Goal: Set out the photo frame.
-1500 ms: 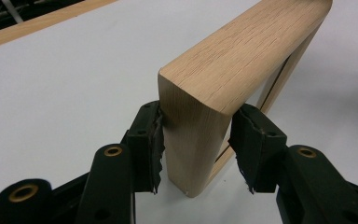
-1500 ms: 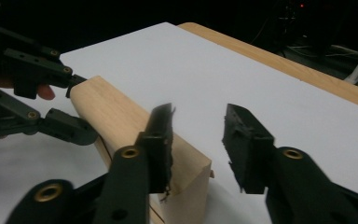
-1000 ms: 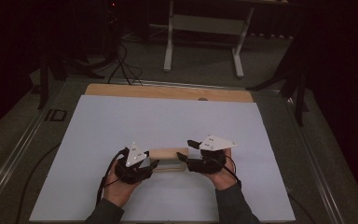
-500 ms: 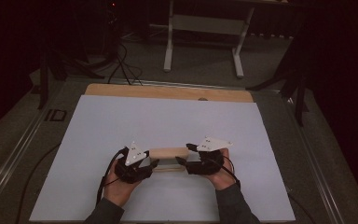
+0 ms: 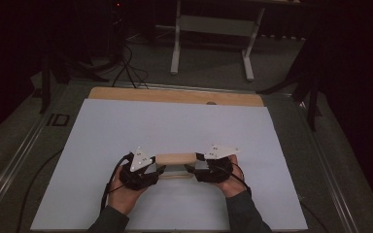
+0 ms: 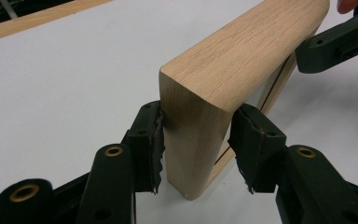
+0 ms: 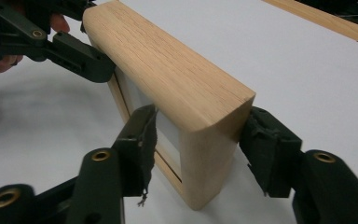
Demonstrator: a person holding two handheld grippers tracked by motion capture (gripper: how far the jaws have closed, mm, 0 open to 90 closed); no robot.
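Wood frame [image 5: 176, 158] stands on edge at about six o'clock on the white tabletop [image 5: 175, 121], a thick oak-grained rectangle with a pale panel set inside it, one gripper at each end.

At the nine o'clock end, the left gripper [image 5: 161, 169] straddles the frame's corner. In the left gripper view its jaws stand either side of the end post [image 6: 193, 135]; the left pad [image 6: 154, 140] touches the wood, while the right pad [image 6: 242, 140] sits right at the edge, so contact looks likely, though I cannot tell how firm the clamp is.

At the three o'clock end, the right gripper [image 5: 189, 168] has just been closing its jaws on the other corner. In the right gripper view the right pad [image 7: 261, 140] meets the post, but the left pad [image 7: 147, 140] lies against the inner panel side with a sliver of gap possible; the clamp seems not fully seated.

Risks, as I judge them: both grips sit low on rounded corners, so a lift could let the frame pivot or slip out, most likely at the right end. Uneven raising would rack it between the hands. A pad pressing the thin inner panel rather than the wood could push it loose.

No containers are on the table; the frame itself holds only its pale panel.
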